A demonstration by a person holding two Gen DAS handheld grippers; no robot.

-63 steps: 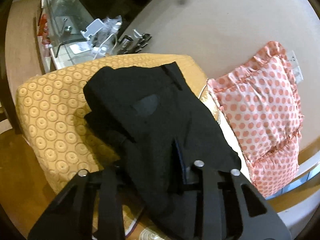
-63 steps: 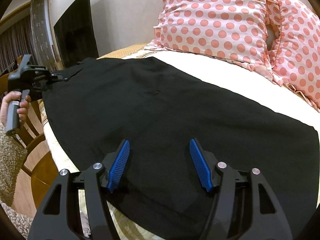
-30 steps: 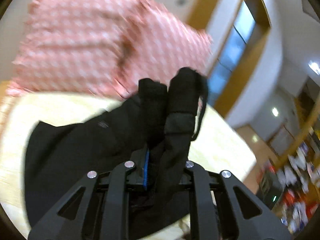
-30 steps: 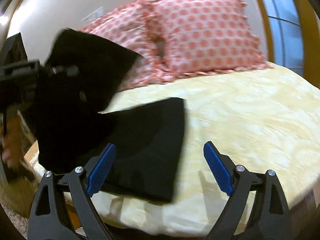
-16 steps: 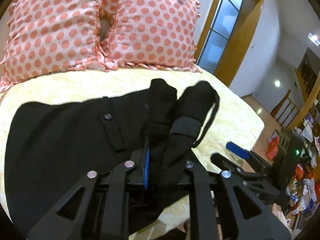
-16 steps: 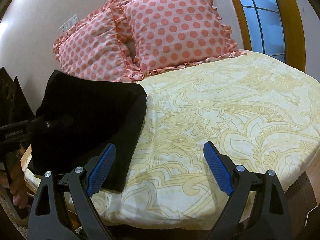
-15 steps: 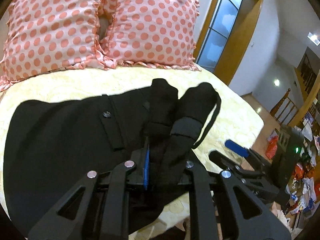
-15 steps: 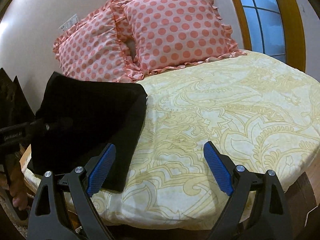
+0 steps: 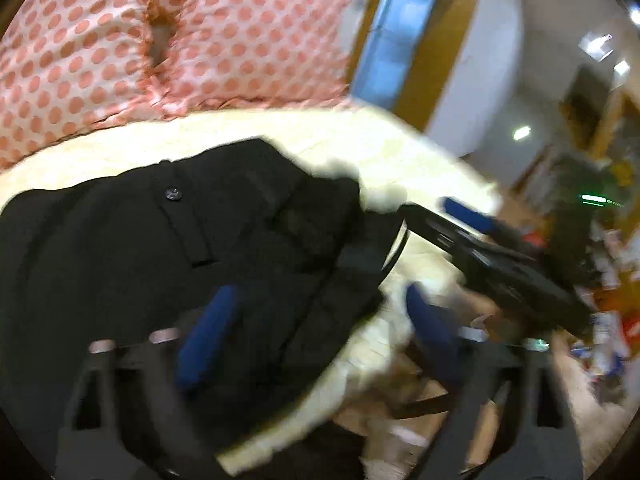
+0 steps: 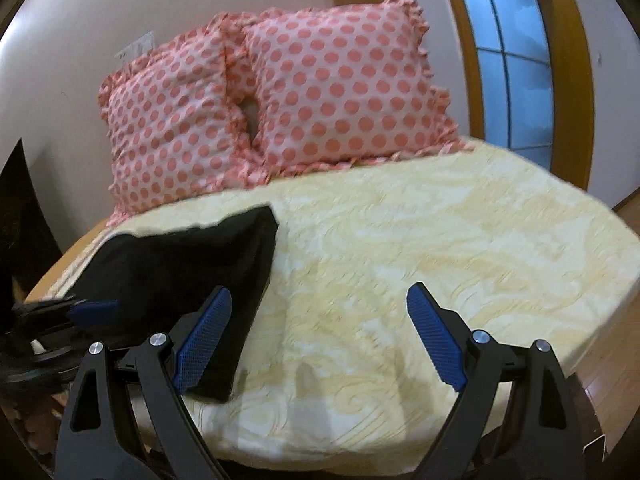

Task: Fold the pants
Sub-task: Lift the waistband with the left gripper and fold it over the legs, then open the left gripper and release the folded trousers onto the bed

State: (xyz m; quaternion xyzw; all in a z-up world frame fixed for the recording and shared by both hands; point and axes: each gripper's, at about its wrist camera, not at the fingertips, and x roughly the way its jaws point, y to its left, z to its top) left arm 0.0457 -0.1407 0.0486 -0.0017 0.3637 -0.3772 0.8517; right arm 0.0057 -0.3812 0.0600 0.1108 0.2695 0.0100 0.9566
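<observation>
Both the left tongs [image 9: 316, 320] and the right tongs [image 10: 318, 336] gape wide with nothing between their blue pads.

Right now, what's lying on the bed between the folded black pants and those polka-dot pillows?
Nothing: in the right wrist view only bare yellow bedspread separates the black pants from the polka-dot pillows. The left wrist view, though blurred, agrees.

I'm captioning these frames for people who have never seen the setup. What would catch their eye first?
The two pink polka-dot pillows against the wall at the head of the bed stand out first. Next come the folded black pants, lying near the left edge of the pale yellow bedspread. Both sets of blue-padded tongs, left and right, are open and hold nothing.
</observation>
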